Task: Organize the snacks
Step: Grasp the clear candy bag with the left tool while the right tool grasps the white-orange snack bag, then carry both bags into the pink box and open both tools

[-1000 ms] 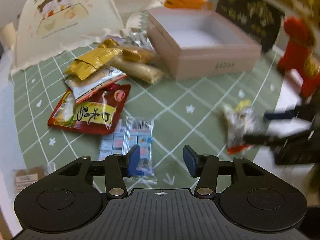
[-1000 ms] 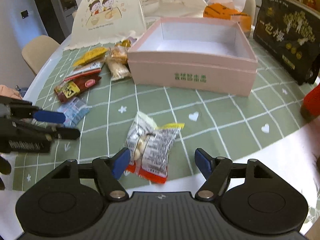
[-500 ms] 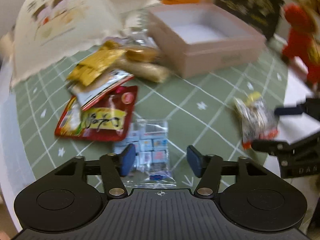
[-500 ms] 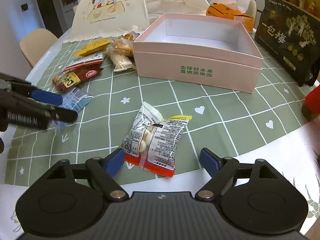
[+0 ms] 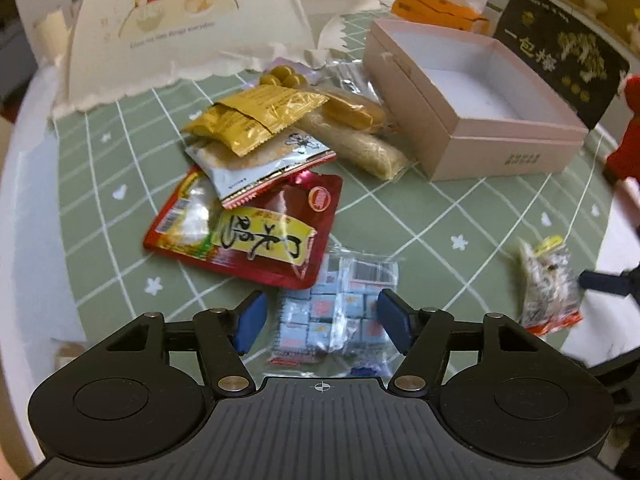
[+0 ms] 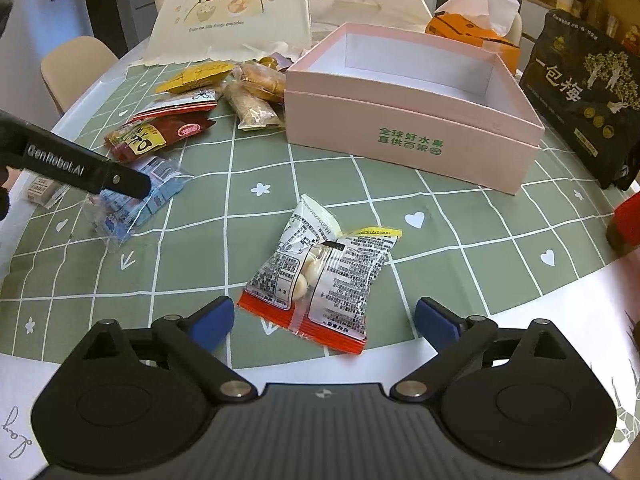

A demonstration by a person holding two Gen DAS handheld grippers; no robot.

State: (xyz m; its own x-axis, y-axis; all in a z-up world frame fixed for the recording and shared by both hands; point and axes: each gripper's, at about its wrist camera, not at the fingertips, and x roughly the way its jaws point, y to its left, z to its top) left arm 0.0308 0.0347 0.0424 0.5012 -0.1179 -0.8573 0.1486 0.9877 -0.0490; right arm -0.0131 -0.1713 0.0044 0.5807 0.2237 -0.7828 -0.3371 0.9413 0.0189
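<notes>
Nothing packed yet: pink box [image 6: 412, 120] empty, all snacks on the surface; left gripper [image 5: 320, 320] released astride the clear candy packet [image 5: 340, 304], right gripper [image 6: 324, 320] opening around the white nut packet [image 6: 320, 268].

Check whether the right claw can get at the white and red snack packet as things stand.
Probably yes. The right claw is opening with its fingers either side of the snack packet, which lies alone on the green cloth; nothing sits on or against it.

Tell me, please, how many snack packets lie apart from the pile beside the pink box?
2: a clear bag of blue cubes between the left gripper's open jaws, and a white-and-orange packet before the right gripper's opening jaws. None seems hidden.
</notes>
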